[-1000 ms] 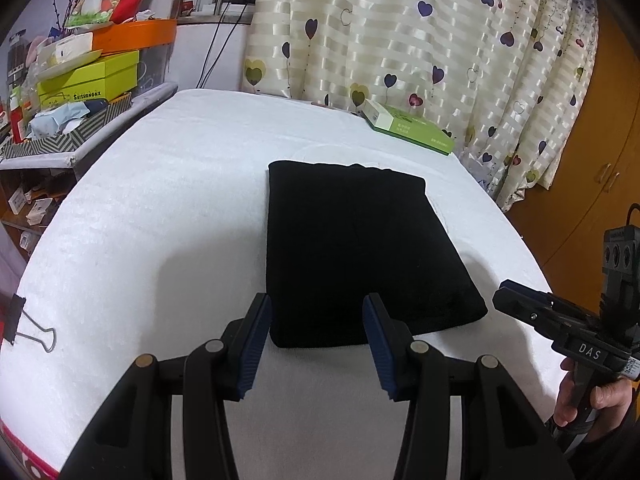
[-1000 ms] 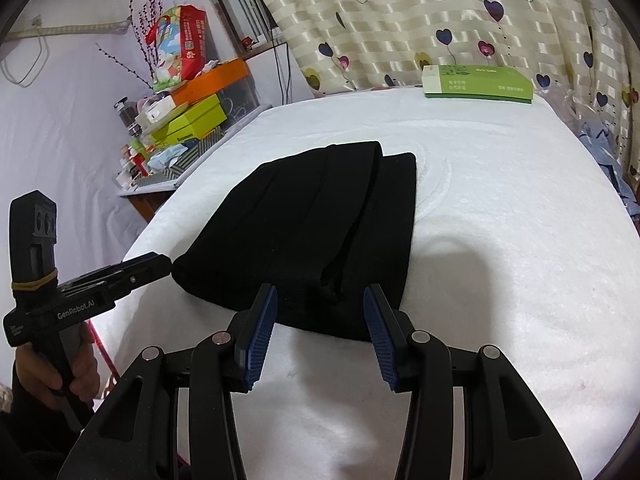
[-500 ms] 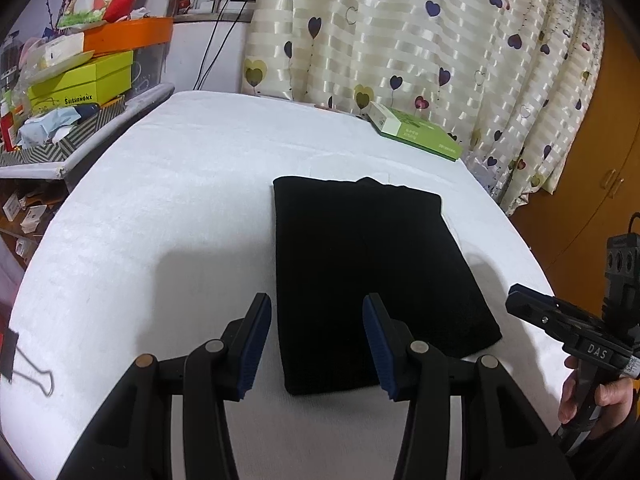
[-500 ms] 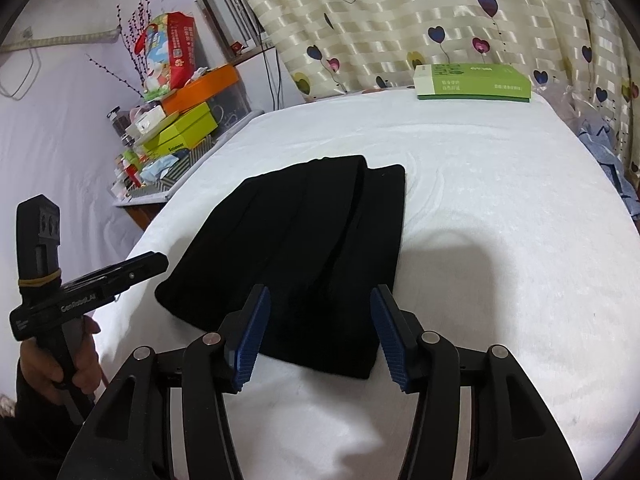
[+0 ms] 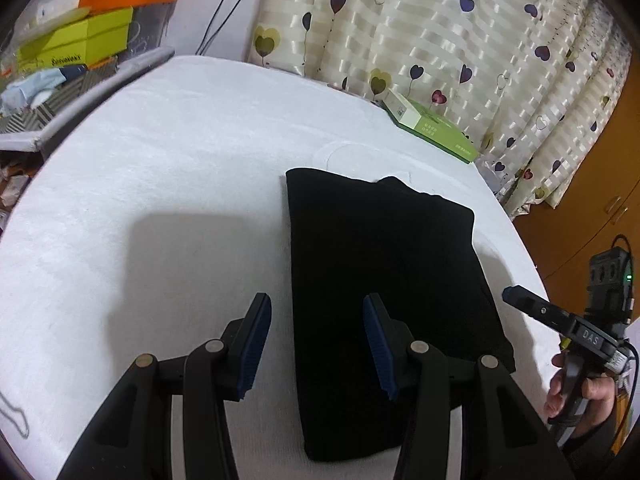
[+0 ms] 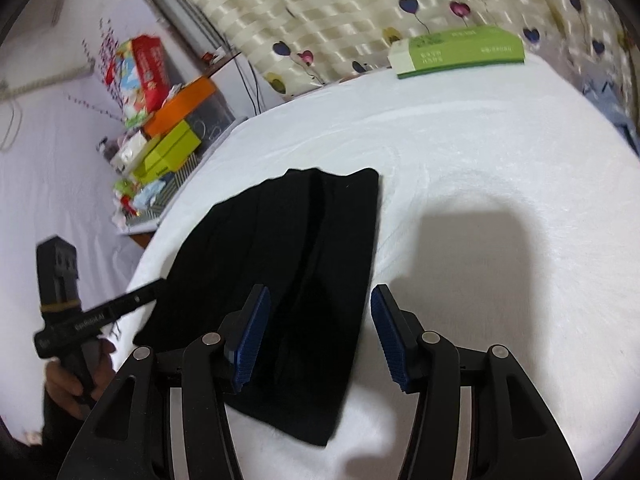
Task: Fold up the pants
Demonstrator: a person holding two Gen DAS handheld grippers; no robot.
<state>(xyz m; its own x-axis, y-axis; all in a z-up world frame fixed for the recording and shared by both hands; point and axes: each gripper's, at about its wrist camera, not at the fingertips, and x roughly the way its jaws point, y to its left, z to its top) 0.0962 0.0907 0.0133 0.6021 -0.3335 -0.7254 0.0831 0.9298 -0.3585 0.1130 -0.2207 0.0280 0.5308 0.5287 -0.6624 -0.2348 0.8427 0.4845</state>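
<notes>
White bedding (image 5: 168, 184) filled both views, with stacked boxes (image 5: 76, 40) at upper left and a green box (image 5: 432, 126) by the curtain at upper right. Folded black pants (image 5: 384, 264) lay mid-frame. Both the left gripper (image 5: 316, 344) and right gripper (image 6: 318, 336) hovered above them, jaws spread and empty.

Right gripper (image 5: 520, 298), seen from the left wrist camera: white letters "DAS" on its black body. Left gripper (image 6: 156, 286), seen from the right wrist camera: white lettering on its side, blurred, not legible. Yellow-green box (image 5: 76, 46) and green box (image 6: 460, 52): printed text present, too small or smeared to read.
</notes>
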